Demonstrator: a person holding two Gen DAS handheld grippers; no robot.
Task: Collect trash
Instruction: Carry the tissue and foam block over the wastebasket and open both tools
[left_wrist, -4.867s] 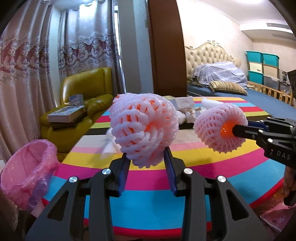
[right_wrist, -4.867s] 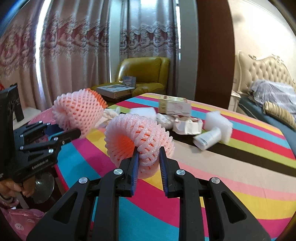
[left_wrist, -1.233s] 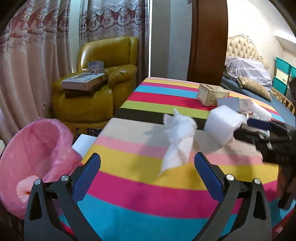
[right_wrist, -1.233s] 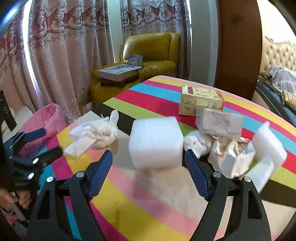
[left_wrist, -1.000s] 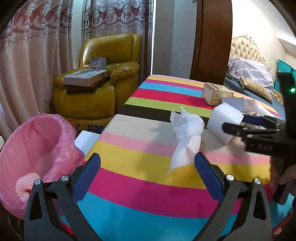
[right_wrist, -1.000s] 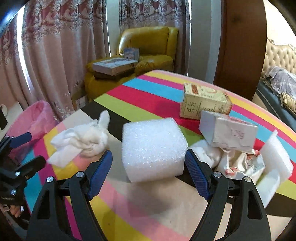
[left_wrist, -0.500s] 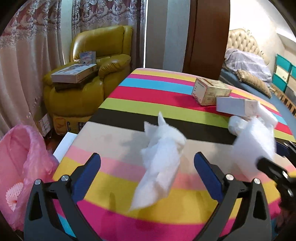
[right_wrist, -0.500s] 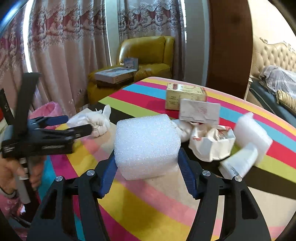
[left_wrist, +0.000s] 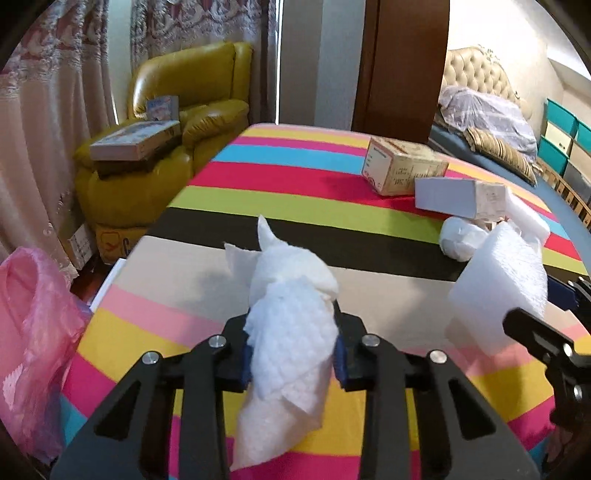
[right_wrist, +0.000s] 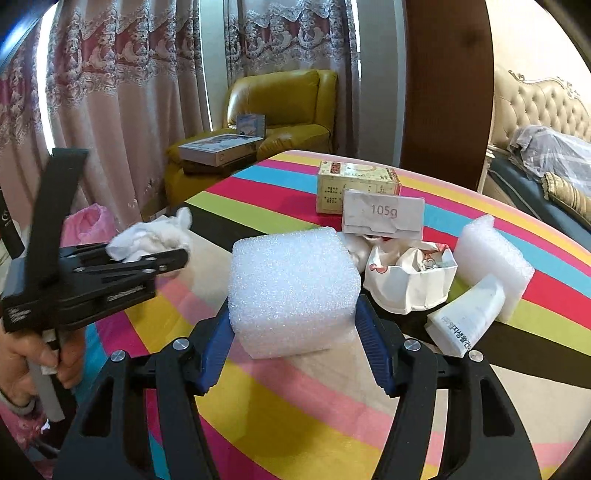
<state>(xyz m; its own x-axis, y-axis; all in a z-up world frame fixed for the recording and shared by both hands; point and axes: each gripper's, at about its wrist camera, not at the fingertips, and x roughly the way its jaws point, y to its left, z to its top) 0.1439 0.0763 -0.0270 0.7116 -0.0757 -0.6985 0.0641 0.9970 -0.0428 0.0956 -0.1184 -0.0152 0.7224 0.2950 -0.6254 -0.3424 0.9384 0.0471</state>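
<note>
Striped cloth, all bright bands, covers the table, w/ clutter bunched at the far right side: a printed carton, a white box marked 105g leaning in front of it, a crumpled paper cup, a white tube and a foam slab touching it. Yellow armchair sits beyond the table's far-left corner w/ a flat box on its arm; curtains behind. Pink bin bag hangs just off the table's left edge, mouth open, right beside the left gripper. Near half of the cloth in front of both tools is bare, so there's room toward that left edge. Left gripper is pinching a wad of white tissue, crumpled, pointed tip up, loose tail drooping below the pads; it looks off the cloth but hard to tell. Right gripper squeezes a white foam block between its blue pads, a chunky cube w/ a grainy, sparkly surface, held close over the cloth mid-table, in front of the clutter pile. Whether it touches the cloth, can't tell.
</note>
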